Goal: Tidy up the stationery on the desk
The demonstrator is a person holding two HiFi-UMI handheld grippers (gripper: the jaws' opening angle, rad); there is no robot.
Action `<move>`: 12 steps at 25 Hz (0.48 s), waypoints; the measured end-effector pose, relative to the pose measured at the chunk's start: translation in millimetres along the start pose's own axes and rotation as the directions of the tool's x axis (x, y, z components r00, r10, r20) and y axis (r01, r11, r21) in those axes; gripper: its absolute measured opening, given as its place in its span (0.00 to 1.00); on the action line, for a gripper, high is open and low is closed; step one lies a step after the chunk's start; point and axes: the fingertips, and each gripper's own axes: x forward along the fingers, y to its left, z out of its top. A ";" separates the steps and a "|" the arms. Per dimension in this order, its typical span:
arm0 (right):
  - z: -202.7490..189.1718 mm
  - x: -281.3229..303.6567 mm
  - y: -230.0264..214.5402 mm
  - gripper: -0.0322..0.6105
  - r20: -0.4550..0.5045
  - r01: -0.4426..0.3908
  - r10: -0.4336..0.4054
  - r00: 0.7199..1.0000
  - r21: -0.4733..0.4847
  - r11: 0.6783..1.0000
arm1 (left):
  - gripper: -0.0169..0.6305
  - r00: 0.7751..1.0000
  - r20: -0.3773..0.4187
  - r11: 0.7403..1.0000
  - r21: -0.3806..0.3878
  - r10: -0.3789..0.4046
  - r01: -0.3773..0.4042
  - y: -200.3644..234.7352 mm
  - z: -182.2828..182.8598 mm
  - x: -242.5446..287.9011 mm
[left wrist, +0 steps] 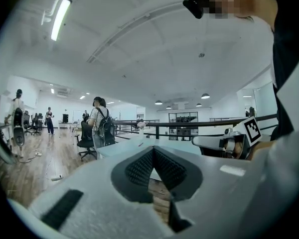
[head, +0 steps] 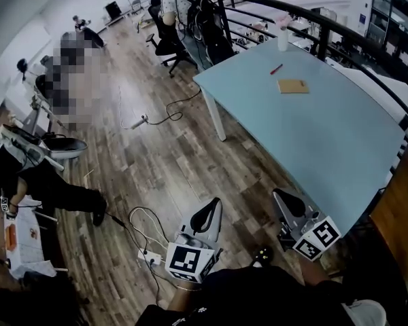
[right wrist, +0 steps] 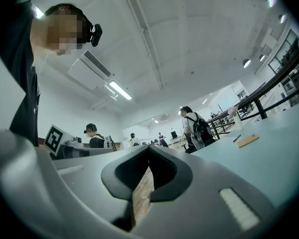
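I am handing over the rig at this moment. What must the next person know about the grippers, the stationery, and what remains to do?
Left gripper: shut, empty, over the floor short of the table.
Right gripper: shut, empty, by the table's near corner.
Things: red pen and tan notebook lie apart on the far part of the blue table; a white container stands beyond them.
Done: nothing tidied yet, it seems.
Left: go to the far end, gather pen and notebook.
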 end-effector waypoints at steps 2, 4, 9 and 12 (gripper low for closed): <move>1.9 -3.1 -10.0 0.06 0.005 0.000 0.000 1.000 -0.005 1.000 | 0.02 1.000 0.009 1.000 0.011 0.000 0.000 -4.6 2.5 10.2; 3.3 -7.8 -21.8 0.06 0.006 0.007 -0.007 1.000 -0.010 1.000 | 0.02 1.000 0.013 1.000 0.016 -0.006 0.006 -11.1 3.0 21.7; 10.8 -25.5 -46.5 0.06 0.015 0.040 -0.040 0.999 -0.015 0.999 | 0.02 0.999 0.008 0.999 0.023 -0.041 0.041 -31.2 1.2 46.1; 14.0 -35.4 -58.4 0.06 0.024 0.057 -0.056 0.998 -0.016 0.998 | 0.02 0.998 0.009 0.998 0.038 -0.060 0.059 -42.9 1.4 57.4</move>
